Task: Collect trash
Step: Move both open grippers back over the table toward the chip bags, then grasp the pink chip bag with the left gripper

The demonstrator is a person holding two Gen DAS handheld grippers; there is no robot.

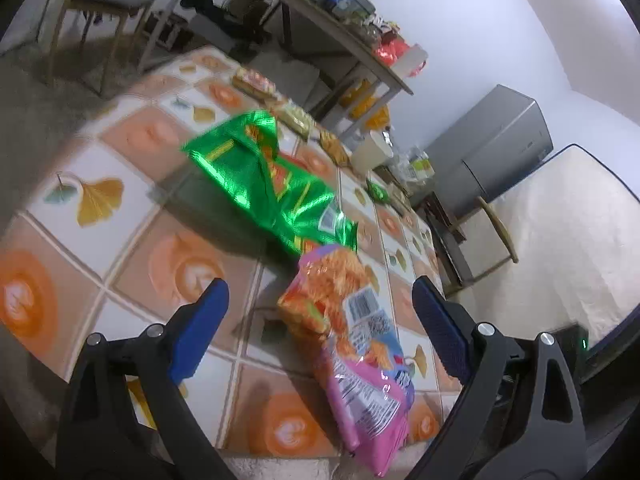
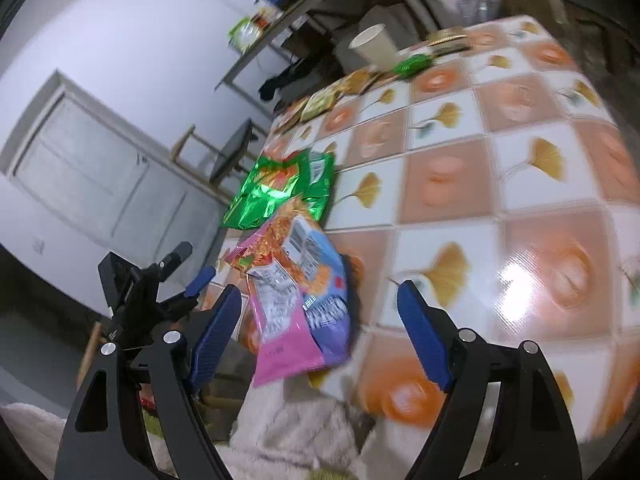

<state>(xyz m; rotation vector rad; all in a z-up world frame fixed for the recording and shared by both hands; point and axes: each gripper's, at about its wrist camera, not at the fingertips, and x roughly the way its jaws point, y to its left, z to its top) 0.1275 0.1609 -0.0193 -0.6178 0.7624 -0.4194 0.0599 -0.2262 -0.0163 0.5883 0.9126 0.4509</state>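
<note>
Bright indoor light, motion blur, fisheye-bent edges, white glare on the tablecloth (image 2: 520, 272).

On the glossy table with orange-and-white leaf-patterned tiles (image 2: 460, 184) lie a crinkled pink snack bag (image 2: 296, 304) overhanging the near edge, a shiny green foil bag (image 2: 280, 192) just behind it, and a white paper cup (image 2: 374, 46) at the far end

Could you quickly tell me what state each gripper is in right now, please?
Left gripper: open, holding nothing.
Right gripper: open, holding nothing.
</note>
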